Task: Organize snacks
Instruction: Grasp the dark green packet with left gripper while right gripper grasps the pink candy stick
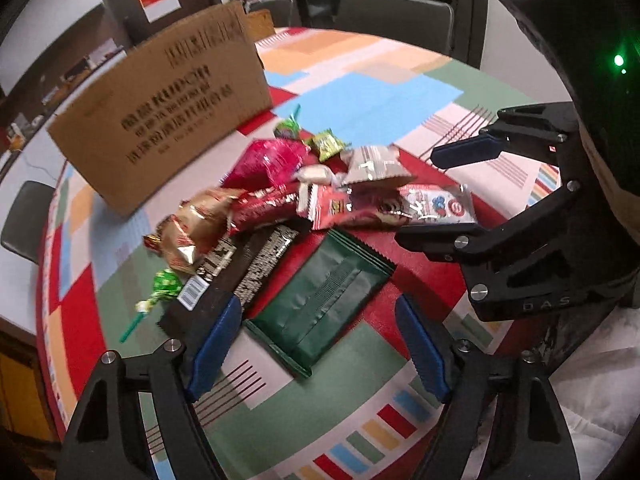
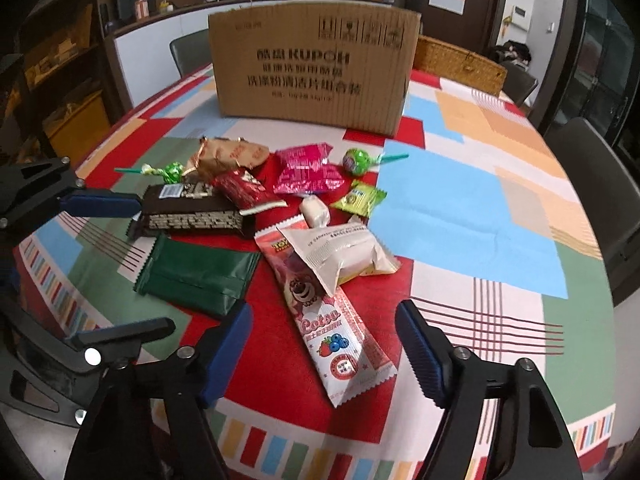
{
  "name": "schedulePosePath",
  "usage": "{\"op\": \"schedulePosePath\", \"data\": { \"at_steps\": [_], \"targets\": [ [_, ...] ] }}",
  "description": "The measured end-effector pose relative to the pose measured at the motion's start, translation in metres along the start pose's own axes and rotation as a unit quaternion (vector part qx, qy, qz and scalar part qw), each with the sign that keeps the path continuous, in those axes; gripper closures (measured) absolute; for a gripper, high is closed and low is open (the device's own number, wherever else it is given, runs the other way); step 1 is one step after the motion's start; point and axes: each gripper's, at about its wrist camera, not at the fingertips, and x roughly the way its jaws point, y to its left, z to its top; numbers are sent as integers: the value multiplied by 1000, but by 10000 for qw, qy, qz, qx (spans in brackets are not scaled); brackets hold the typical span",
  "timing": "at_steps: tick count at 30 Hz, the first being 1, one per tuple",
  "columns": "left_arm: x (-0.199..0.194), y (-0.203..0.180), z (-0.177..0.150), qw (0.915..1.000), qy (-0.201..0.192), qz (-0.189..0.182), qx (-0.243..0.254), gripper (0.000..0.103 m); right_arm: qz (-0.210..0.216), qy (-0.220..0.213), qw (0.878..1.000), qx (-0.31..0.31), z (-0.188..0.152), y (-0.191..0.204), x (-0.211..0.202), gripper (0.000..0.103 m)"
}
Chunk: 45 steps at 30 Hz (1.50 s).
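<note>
A pile of snacks lies on the patterned tablecloth point(image 2: 460, 216). A dark green packet point(image 1: 320, 300) point(image 2: 196, 274) lies nearest. My left gripper point(image 1: 320, 344) is open and empty, its jaws either side of the green packet's near end, just above it. My right gripper point(image 2: 324, 352) is open and empty over the pink Lotso bar point(image 2: 336, 320) point(image 1: 436, 206). A black wafer pack point(image 2: 192, 210) point(image 1: 256, 268), a white pouch point(image 2: 340, 256), a magenta bag point(image 2: 306, 168), a gold bag point(image 1: 192, 232) and green lollipops point(image 2: 356, 160) lie around. The cardboard box point(image 2: 312, 64) point(image 1: 160, 108) stands behind.
A wicker basket point(image 2: 456, 64) sits behind the box on the right. Chairs point(image 1: 396, 16) stand around the table. My right gripper shows at the right of the left wrist view point(image 1: 452, 196), and my left gripper at the left of the right wrist view point(image 2: 116, 268).
</note>
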Motion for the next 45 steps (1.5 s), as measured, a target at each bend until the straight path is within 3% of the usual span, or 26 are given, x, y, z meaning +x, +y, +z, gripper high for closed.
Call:
{"op": "schedulePosePath", "data": {
  "at_steps": [8,18,22,27,31,39,45],
  "targets": [
    [22,5,4,9993,234,-305,2,35,144,202,9997,-67,1,-2,19,40],
    [36,12,10,9965,249,-764,-230,38,189,185,9995,-186,1,-1,26,43],
    [38,12,11,9966,162,-768,-260,39,210,135,9994,-236,3,1,27,46],
    [37,11,12,9967,86,-725,-349,54,205,107,9993,-288,2,3,26,51],
    [34,13,11,9956,123,-759,-544,60,168,102,9990,-389,2,8,24,65],
    [29,21,6,9907,115,-903,-1008,60,140,141,9990,-402,2,13,20,78],
    [10,24,2,9896,-94,-857,-1155,60,287,70,9993,-207,5,15,9,78]
  ]
}}
